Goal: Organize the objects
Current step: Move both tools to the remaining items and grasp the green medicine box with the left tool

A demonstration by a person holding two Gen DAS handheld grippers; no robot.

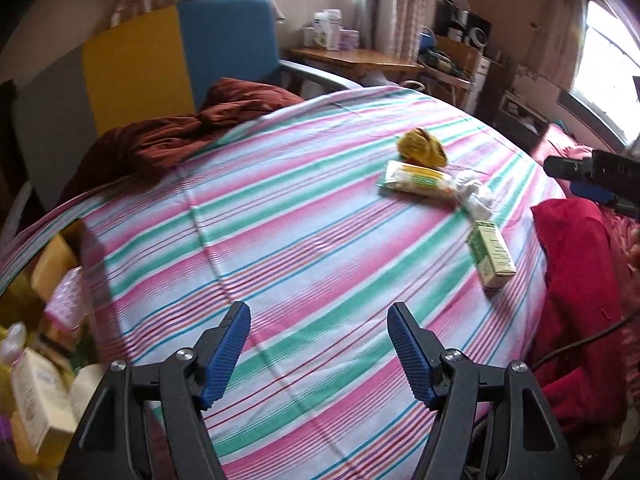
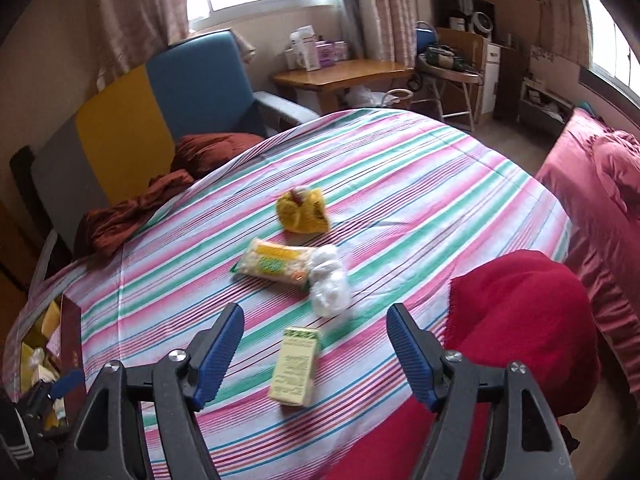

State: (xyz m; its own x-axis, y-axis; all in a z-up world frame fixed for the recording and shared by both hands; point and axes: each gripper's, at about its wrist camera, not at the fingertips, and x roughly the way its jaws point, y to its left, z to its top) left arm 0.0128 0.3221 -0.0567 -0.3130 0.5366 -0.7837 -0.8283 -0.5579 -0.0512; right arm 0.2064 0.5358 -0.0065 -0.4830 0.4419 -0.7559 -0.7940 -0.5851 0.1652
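Four items mid-bench on striped cloth (image 2: 400, 184): yellow crumpled pouch (image 2: 302, 210), yellow-green snack pack (image 2: 274, 264), clear wrapped white bundle (image 2: 330, 286), pale green-topped carton (image 2: 296, 366) lying flat. Left gripper (image 1: 318, 354) and right gripper (image 2: 316, 354): jaws wide apart, holding nothing.

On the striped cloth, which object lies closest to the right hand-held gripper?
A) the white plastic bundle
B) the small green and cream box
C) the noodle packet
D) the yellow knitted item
B: in the right wrist view, the small green and cream box lies just ahead of the open right hand-held gripper, nearer than the others.
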